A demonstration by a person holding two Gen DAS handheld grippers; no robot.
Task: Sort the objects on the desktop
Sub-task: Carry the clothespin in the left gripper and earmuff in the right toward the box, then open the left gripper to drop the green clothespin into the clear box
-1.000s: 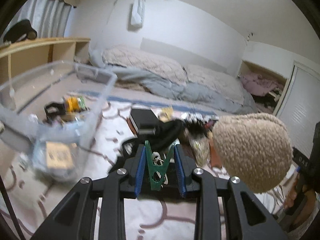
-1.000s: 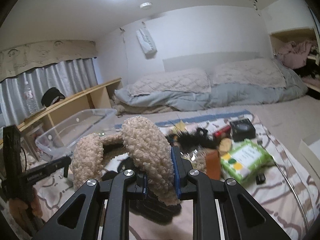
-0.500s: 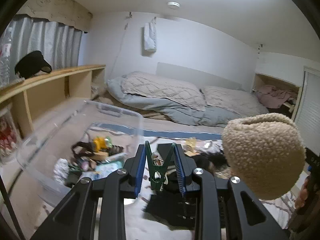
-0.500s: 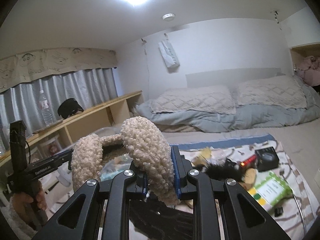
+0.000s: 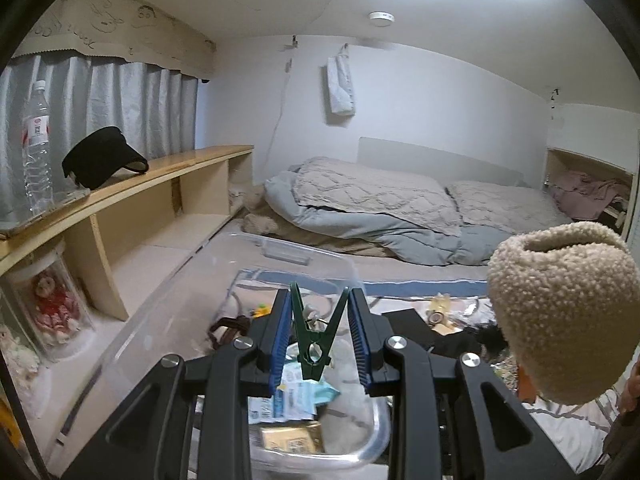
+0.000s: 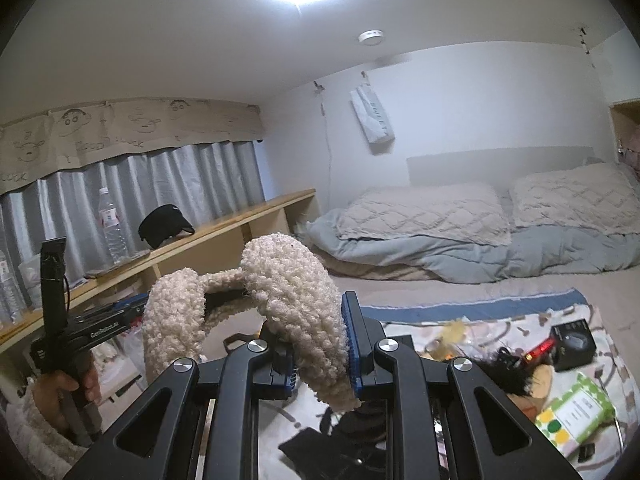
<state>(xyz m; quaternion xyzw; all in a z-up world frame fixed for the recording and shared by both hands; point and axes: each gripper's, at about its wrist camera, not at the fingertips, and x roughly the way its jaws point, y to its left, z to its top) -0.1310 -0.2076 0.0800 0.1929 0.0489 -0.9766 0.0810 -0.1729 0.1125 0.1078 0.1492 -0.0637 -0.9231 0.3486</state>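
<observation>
Where clutter covers the patterned blanket (image 6: 516, 322), bedding (image 5: 384, 208) (rumpled) lies beyond.

Dark green clothespin (image 5: 314, 334) between blue pads (image 5: 280, 342); cream, curly-piled earmuffs (image 6: 296, 308) between the other black gripper's (image 6: 318, 354) blue pads; clear bin (image 5: 224, 320) beneath; grey curtain (image 5: 120, 108) far left.

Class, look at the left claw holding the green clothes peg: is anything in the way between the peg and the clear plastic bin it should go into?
Nothing visible blocks it. The green clothes peg, pinched in the left claw, hangs over the open, lidless clear plastic bin. The fluffy earmuffs are off to the right, in the right claw.
</observation>
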